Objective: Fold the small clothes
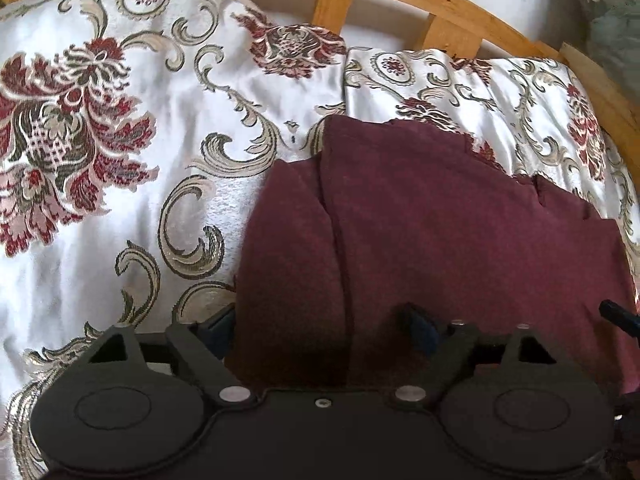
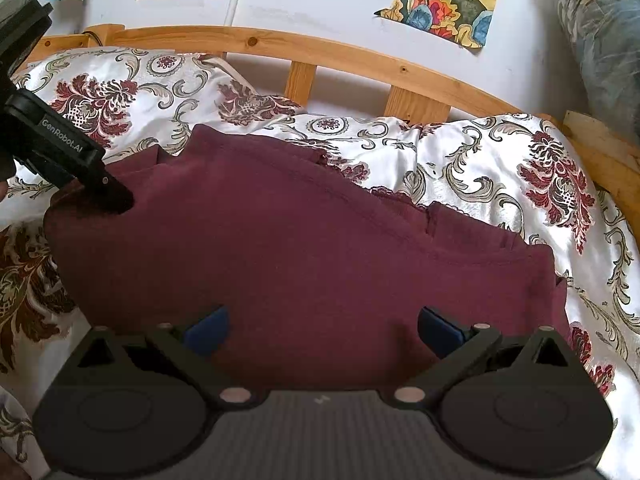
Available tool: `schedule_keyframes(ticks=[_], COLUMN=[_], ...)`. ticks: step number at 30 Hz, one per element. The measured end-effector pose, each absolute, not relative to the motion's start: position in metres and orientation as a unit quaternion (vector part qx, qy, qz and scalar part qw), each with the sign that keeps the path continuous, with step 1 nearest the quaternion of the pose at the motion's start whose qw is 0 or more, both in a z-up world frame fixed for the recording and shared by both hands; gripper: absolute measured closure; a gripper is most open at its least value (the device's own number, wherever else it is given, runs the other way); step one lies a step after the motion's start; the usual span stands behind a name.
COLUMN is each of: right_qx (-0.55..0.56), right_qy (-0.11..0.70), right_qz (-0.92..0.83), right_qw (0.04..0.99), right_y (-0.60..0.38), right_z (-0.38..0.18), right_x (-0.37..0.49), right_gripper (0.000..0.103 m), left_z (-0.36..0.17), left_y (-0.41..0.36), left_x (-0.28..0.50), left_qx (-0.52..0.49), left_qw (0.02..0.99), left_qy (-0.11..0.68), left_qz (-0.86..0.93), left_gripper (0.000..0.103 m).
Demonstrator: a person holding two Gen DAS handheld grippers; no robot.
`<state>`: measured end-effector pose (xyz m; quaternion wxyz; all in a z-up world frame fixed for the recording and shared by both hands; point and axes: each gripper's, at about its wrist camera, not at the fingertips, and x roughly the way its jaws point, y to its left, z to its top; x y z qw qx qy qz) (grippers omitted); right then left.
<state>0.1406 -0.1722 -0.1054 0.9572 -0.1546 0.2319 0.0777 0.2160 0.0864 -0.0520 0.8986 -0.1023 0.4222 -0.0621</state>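
A dark maroon garment (image 1: 440, 220) lies spread on the floral bedspread, partly folded, with a sleeve flap doubled over at its left. My left gripper (image 1: 320, 328) points steeply down at the garment's near left part. Its fingers stand wide apart with the folded flap (image 1: 292, 260) between them, and the pads do not visibly pinch it. In the right wrist view the same maroon garment (image 2: 300, 248) fills the middle. My right gripper (image 2: 324, 330) hangs open over its near edge, nothing pinched. The left gripper's body (image 2: 68, 148) reaches in from the left, tips at the garment's left corner.
The white bedspread (image 2: 460, 168) with red and grey flowers covers the bed. A wooden slatted rail (image 2: 320, 52) runs along the far side and right. Behind it is a white wall with paper pictures (image 2: 444, 0). A patterned bundle (image 2: 600, 40) sits at the upper right.
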Motion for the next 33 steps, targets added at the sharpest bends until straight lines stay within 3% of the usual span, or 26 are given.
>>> schedule_keyframes(ticks=[9,17,27,33], right_qx=[-0.154,-0.155,-0.155,-0.159], right_qy=[0.233,0.233,0.234,0.238], right_qz=[0.078,0.077,0.076,0.080], right_qw=[0.957,0.957,0.957,0.955], right_y=[-0.172,-0.171,-0.172,-0.175], right_z=[-0.106,-0.107,-0.107,-0.104], right_x=[0.140,0.140,0.141,0.141], right_gripper=[0.000,0.000,0.000,0.000], left_z=[-0.042,-0.041,-0.031,-0.014], left_y=[0.077,0.078,0.067,0.059], left_x=[0.208,0.208,0.206,0.198], left_qx=[-0.071,-0.074,-0.054,-0.054], left_qw=[0.905,0.905,0.909,0.920], left_qy=[0.415,0.415,0.408,0.384], left_qz=[-0.061,-0.054,-0.057,-0.052], left_gripper=[0.043,0.044,0.080,0.088])
